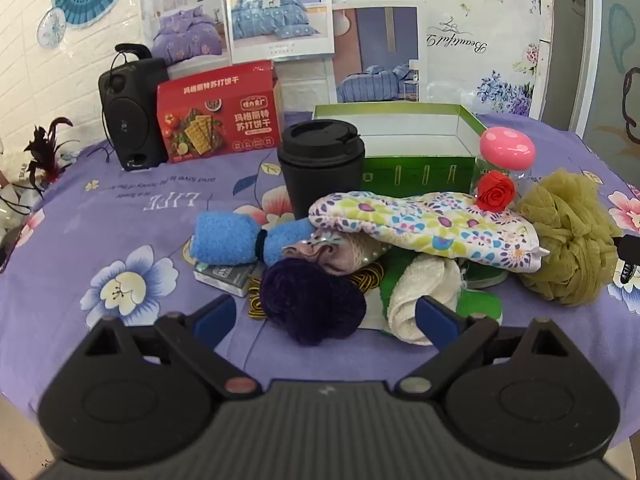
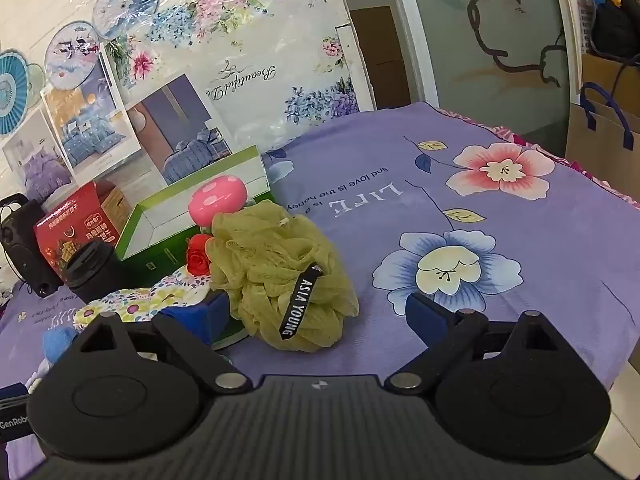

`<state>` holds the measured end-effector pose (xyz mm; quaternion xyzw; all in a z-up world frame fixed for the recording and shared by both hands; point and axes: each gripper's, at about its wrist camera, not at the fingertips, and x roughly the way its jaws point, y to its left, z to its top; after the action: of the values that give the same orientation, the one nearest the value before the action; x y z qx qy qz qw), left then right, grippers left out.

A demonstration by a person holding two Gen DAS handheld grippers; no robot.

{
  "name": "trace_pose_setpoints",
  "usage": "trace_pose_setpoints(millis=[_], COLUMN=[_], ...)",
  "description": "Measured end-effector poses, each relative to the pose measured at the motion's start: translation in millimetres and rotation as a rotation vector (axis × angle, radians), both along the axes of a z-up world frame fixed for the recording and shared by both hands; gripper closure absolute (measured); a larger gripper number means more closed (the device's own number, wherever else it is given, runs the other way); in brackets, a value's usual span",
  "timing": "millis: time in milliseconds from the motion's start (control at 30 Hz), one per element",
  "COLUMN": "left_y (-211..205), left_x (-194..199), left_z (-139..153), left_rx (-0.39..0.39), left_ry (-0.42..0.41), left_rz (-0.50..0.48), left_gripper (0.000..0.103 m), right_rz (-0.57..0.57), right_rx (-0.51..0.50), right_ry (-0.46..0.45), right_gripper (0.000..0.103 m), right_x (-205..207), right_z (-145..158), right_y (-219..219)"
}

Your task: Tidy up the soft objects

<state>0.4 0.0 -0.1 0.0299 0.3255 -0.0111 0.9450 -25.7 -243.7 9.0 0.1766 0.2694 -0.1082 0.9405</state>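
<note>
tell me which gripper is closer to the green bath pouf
Right. The right gripper is open just in front of the green bath pouf; the left gripper faces the purple yarn ball, pouf off to its right.

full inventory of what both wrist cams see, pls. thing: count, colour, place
bath pouf: 1, olive green, right end of pile, black strap
floral cloth: 1, white multicolour, draped atop pile
blue towel: 1, blue, rolled, left of pile
yarn ball: 1, dark purple, front of pile
white towel: 1, cream, rolled, beside the yarn ball
rose: 1, red, in front of mushroom jar
mushroom jar: 1, pink cap, by green box
green box: 1, green, open, behind pile
cup: 1, black, lidded, left of box
cracker box: 1, red, back left
speaker: 1, black, far left
tablecloth: 1, purple floral, under everything
left hand-held gripper: 1, black, blue pads, open
right hand-held gripper: 1, black, blue pads, open
</note>
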Motion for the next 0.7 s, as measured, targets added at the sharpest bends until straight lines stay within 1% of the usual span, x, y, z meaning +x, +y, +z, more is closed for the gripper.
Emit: trace_pose_setpoints(millis=[267,400,700], left_y=[-4.0,-2.8,5.0], left_x=[0.9,1.5,1.6], left_z=[-1.1,-1.3,-2.9], left_rx=[-0.001,-0.01,-0.022], left_ry=[-0.007,-0.004,-0.002], left_rz=[0.0,0.0,0.012], left_gripper=[0.007,0.007,0.007], right_rz=[0.003,0.011,0.062], right_rx=[0.003,0.003,-0.047], right_ry=[0.001,0.016,0.071], right_gripper=[0.021,0.021,0.021], right_x=[-3.3,0.6,6.7], right_z=[-2.1,-2.1,-7.2], right_y=[-1.3,-0.2,11.4])
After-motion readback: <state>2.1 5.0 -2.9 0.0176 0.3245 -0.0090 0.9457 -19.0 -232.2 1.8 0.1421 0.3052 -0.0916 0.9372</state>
